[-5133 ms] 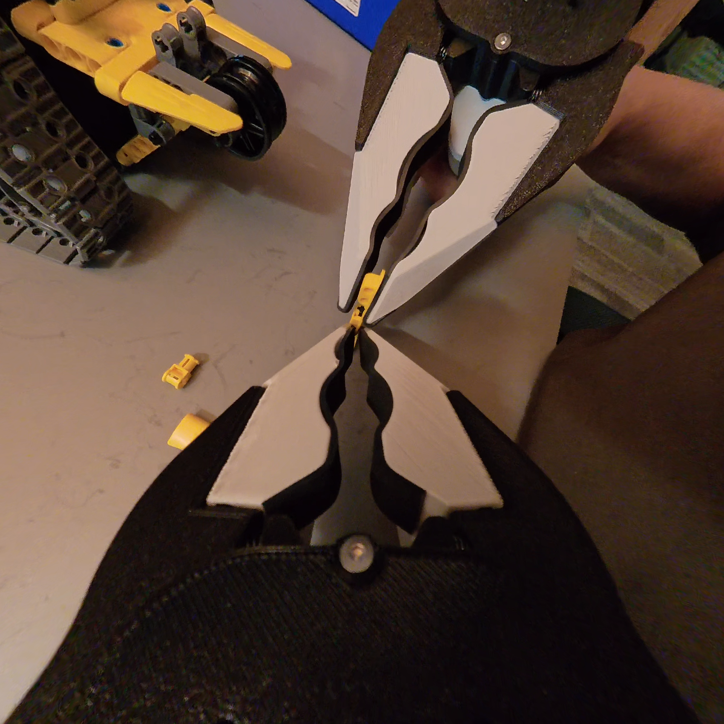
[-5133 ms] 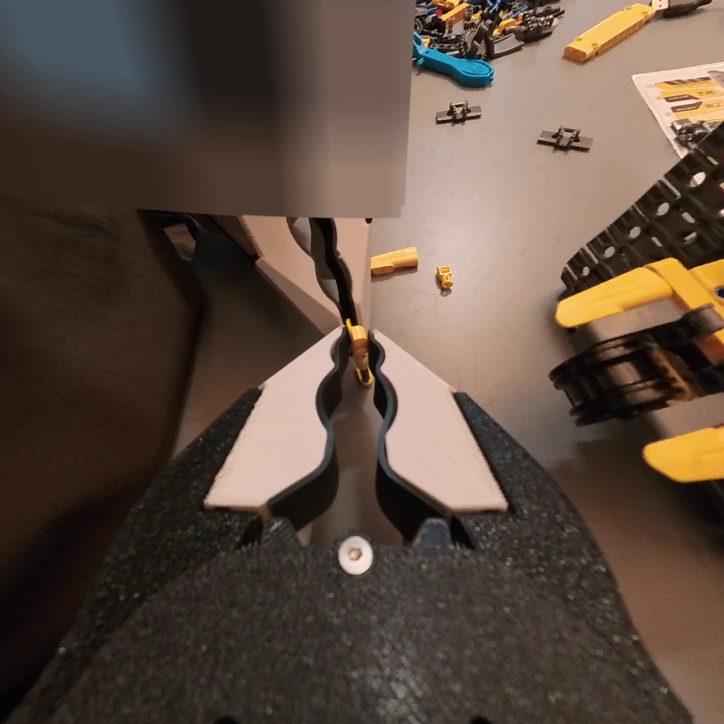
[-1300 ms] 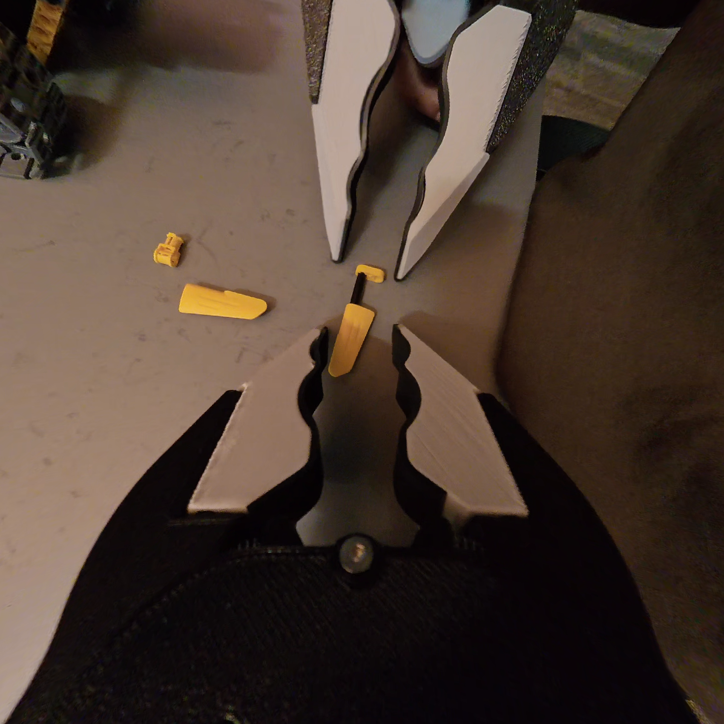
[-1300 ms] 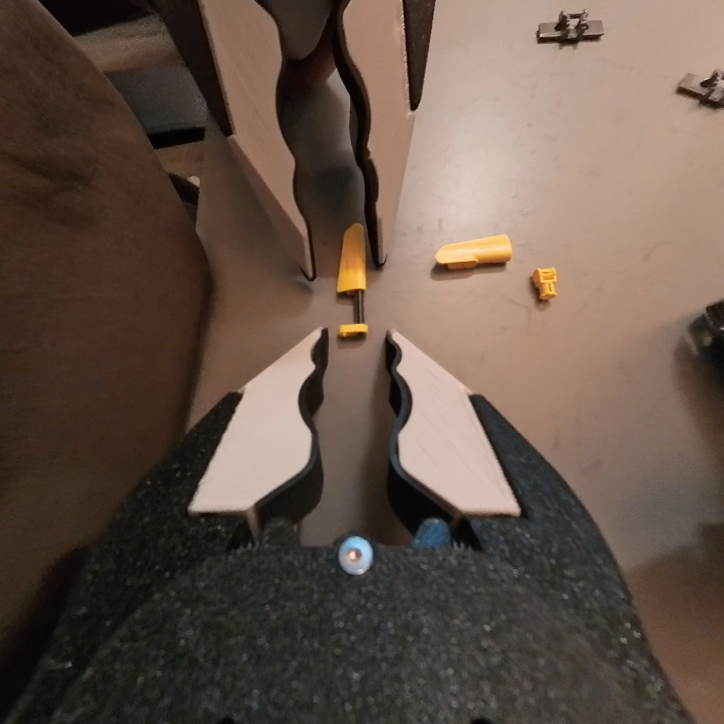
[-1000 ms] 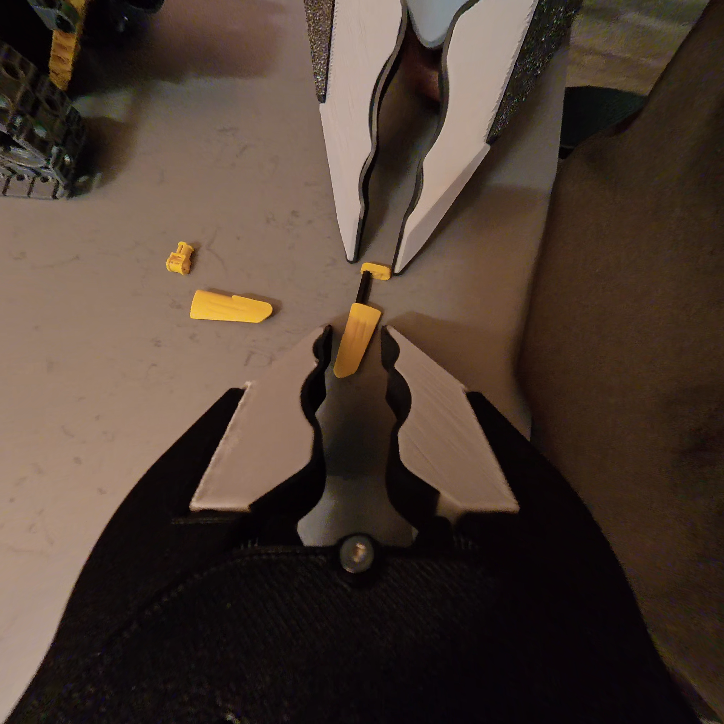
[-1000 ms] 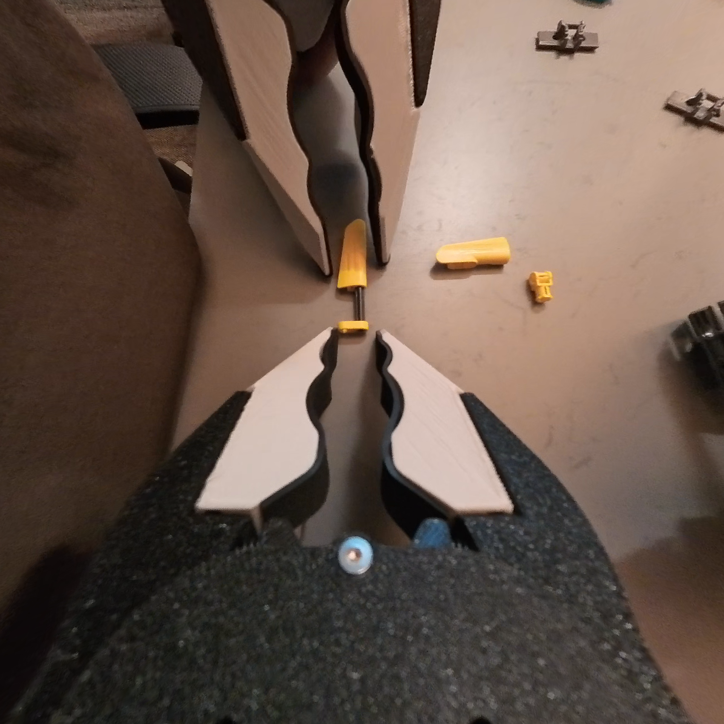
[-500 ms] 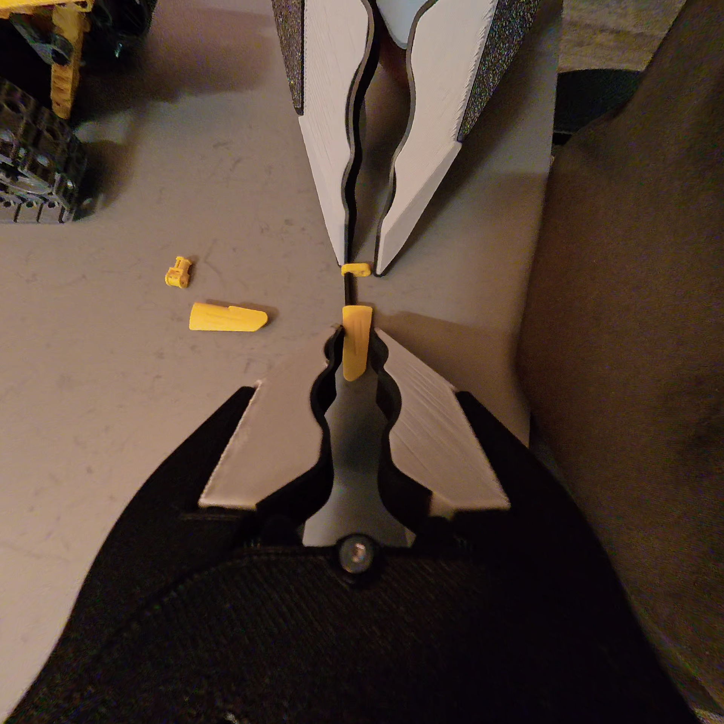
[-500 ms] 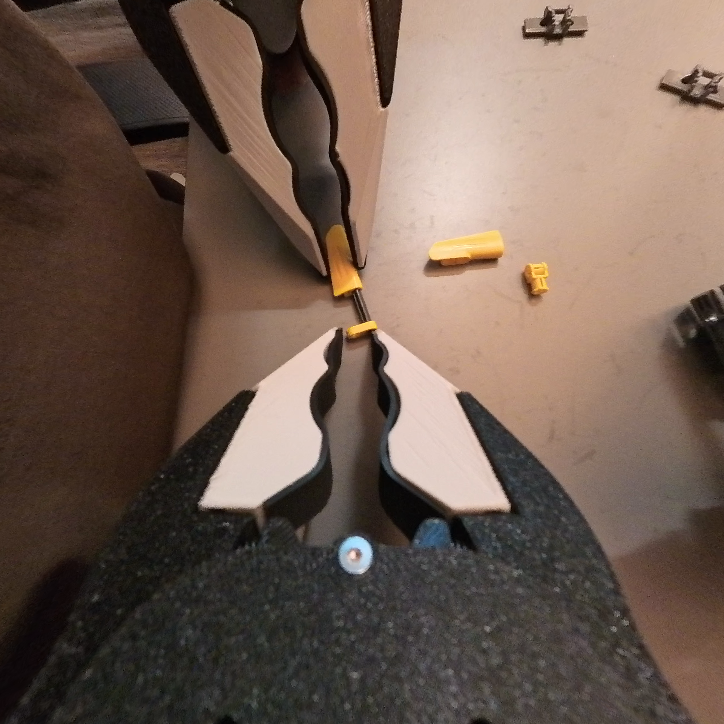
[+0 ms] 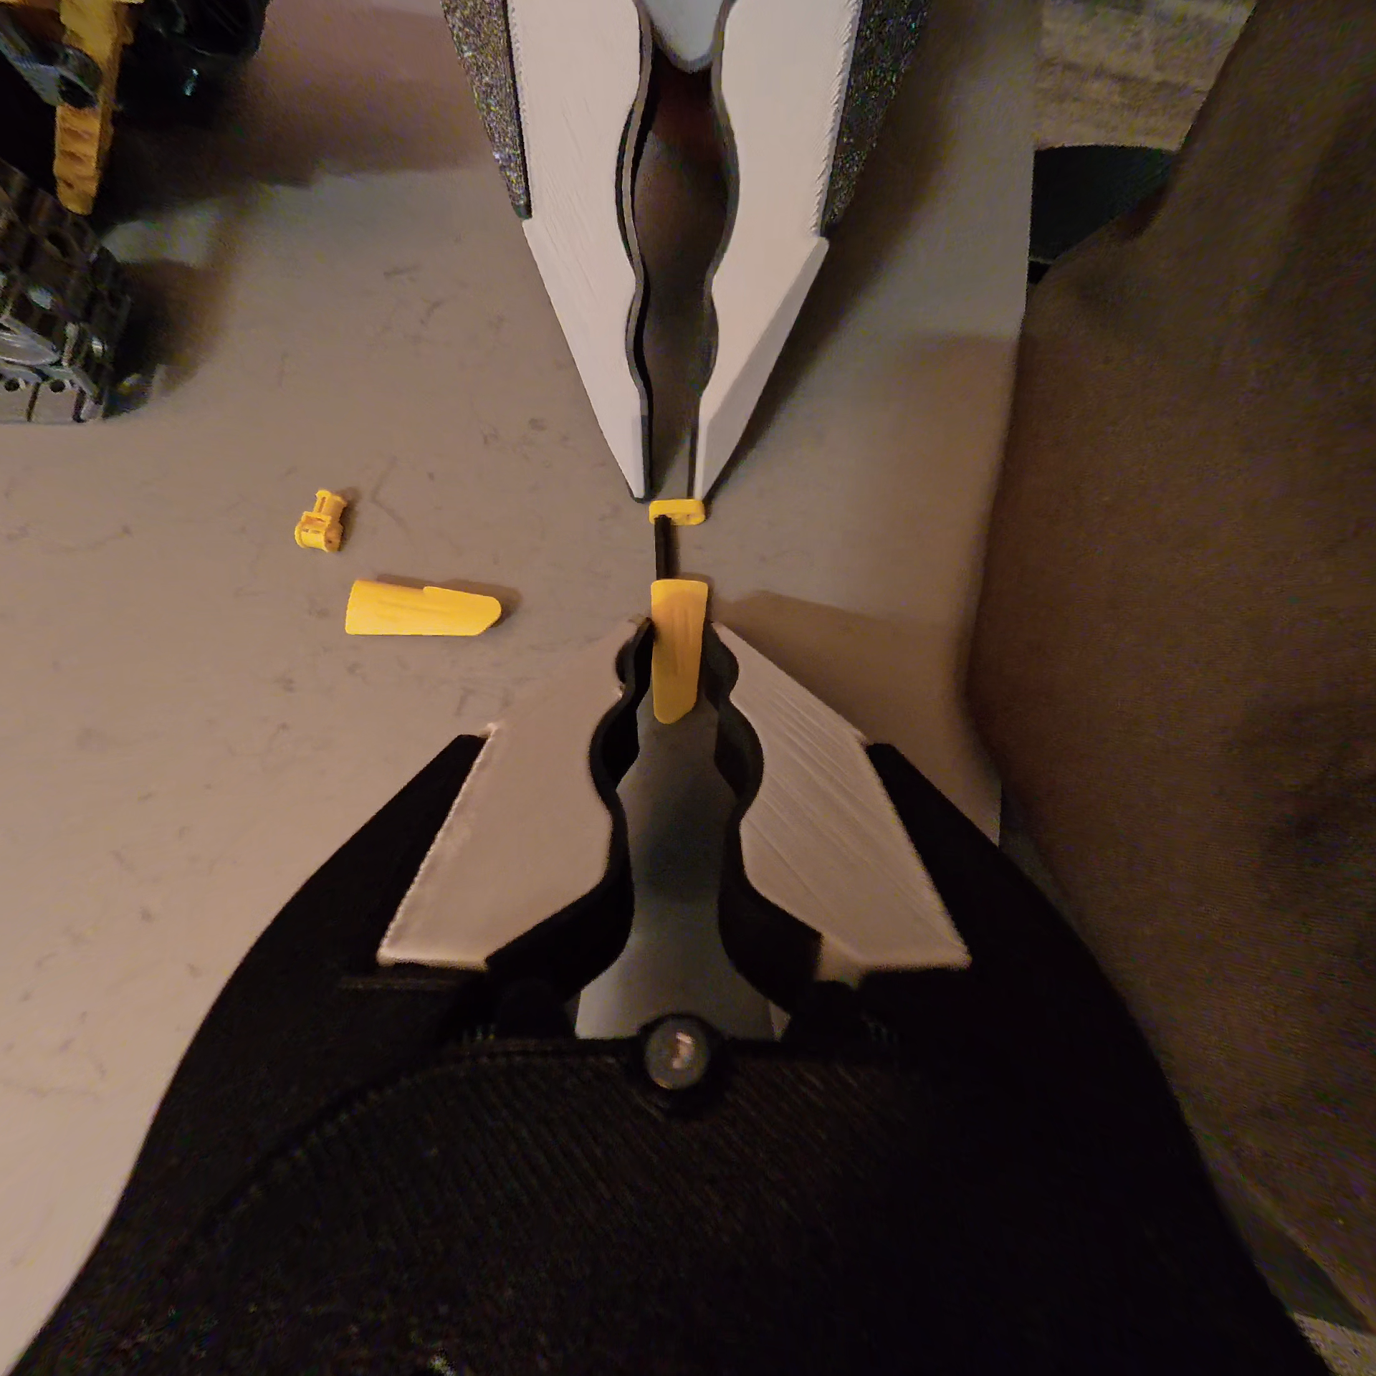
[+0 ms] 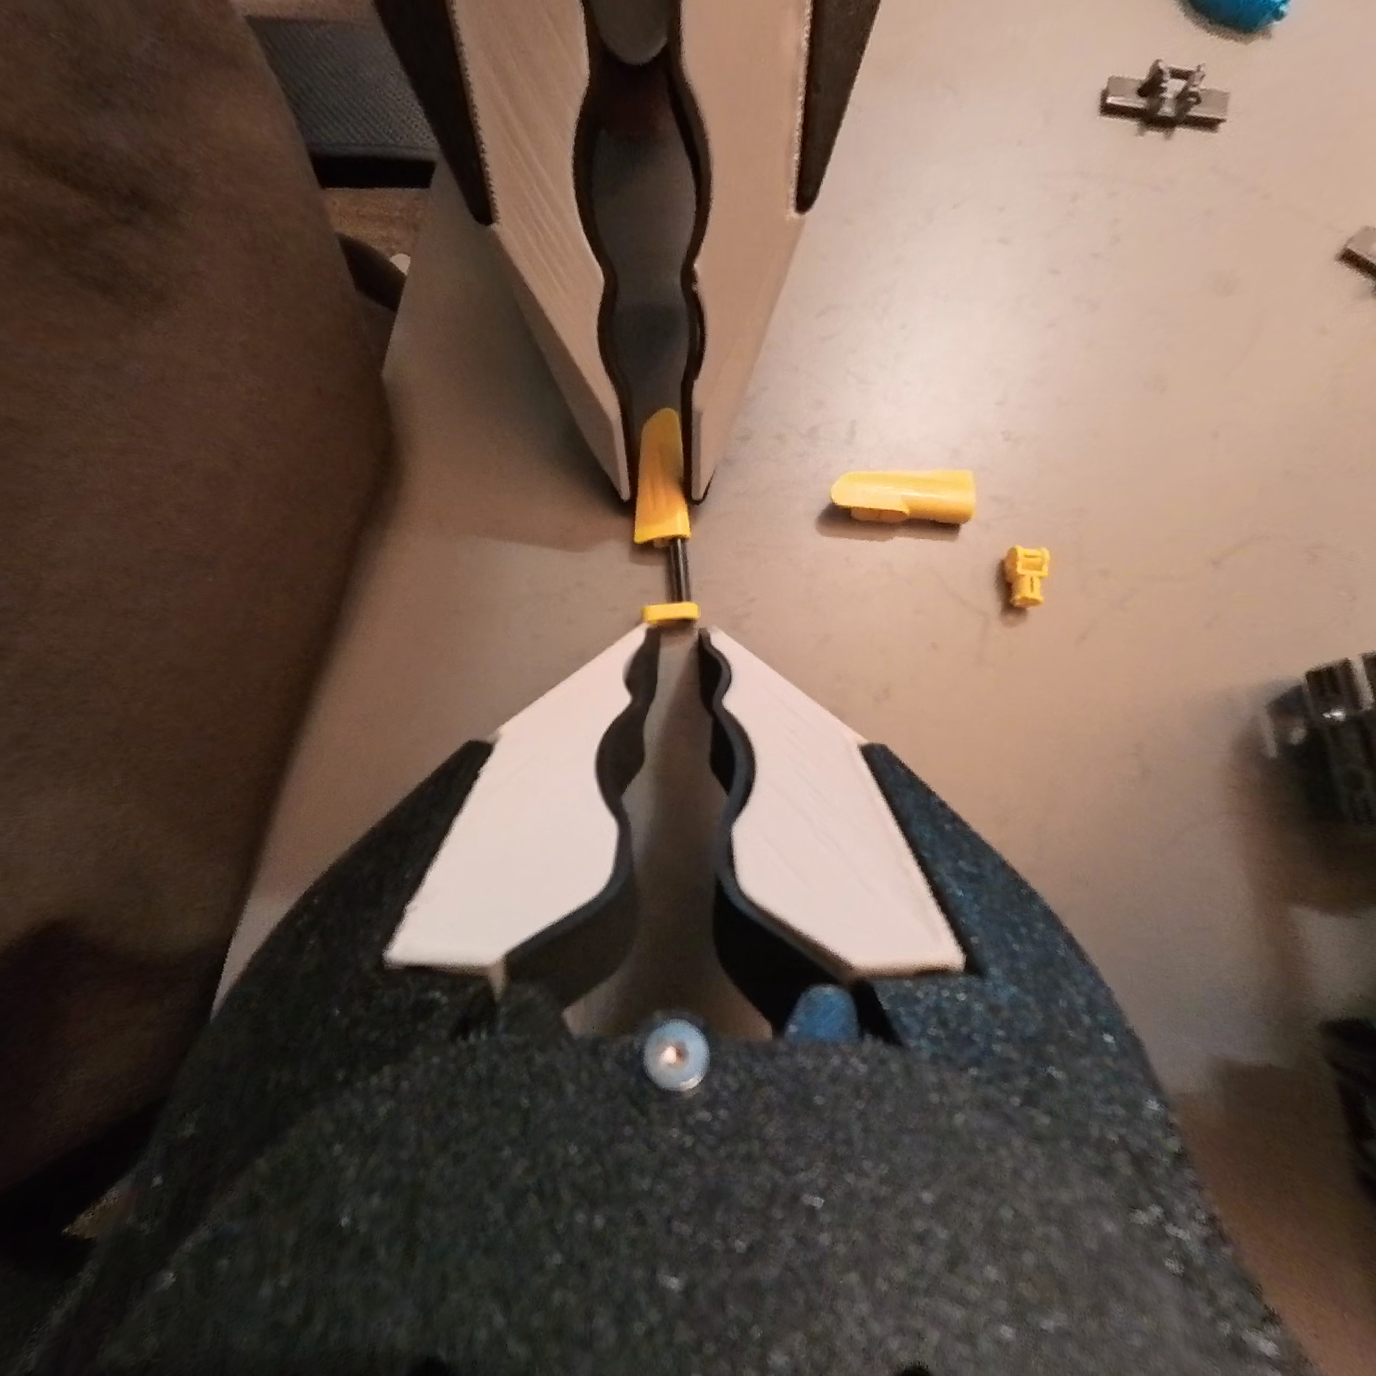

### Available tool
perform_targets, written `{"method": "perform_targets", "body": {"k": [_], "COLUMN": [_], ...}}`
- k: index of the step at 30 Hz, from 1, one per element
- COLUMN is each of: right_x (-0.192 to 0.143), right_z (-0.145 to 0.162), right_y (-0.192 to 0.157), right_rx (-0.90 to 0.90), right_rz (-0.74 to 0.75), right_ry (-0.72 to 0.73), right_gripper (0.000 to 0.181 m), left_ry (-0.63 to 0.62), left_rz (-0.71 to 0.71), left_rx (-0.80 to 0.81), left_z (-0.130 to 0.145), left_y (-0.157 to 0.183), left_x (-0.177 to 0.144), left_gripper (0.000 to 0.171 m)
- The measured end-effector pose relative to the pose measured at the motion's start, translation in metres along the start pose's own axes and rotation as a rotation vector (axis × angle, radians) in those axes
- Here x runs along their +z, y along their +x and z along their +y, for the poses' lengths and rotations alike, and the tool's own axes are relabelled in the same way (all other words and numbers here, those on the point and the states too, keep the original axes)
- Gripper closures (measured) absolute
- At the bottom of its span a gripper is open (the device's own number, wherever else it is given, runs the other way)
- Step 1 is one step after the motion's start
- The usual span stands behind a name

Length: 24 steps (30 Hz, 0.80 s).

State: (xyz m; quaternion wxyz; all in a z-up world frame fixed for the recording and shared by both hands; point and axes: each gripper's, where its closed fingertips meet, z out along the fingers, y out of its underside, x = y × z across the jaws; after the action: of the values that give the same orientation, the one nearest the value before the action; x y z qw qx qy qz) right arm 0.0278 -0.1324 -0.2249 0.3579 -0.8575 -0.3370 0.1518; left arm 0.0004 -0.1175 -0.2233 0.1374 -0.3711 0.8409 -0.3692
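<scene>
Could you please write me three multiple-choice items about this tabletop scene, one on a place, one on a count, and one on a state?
1. Where does the thin black axle lie?
A. Between the yellow tapered piece and the small flat yellow bush
B. On top of the tracked model
C. Beside the grey clip

2. How many loose yellow pieces lie on the table apart from the axle assembly?
A. None
B. Two
C. Five

3. What is the left hand-held gripper doing?
A. Wide open, holding nothing
B. Shut on the yellow tapered piece
C. Out of view

Answers:
1 A: the axle joins the two yellow ends.
2 B: a loose yellow tapered piece and a small yellow connector lie to the side.
3 B: its fingertips close against the piece's sides.
</scene>
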Motion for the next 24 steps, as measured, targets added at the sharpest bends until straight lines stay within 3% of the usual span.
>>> {"method": "perform_targets", "body": {"k": [24], "right_x": [0.0001], "right_z": [0.0001], "right_y": [-0.0053], "right_rx": [-0.006], "right_rz": [-0.039], "right_ry": [0.000], "right_gripper": [0.172], "left_ry": [0.000], "left_rz": [0.028], "left_rx": [-0.018], "left_z": [-0.0013], "left_y": [0.0014], "left_x": [0.0018], "left_gripper": [0.162]}}
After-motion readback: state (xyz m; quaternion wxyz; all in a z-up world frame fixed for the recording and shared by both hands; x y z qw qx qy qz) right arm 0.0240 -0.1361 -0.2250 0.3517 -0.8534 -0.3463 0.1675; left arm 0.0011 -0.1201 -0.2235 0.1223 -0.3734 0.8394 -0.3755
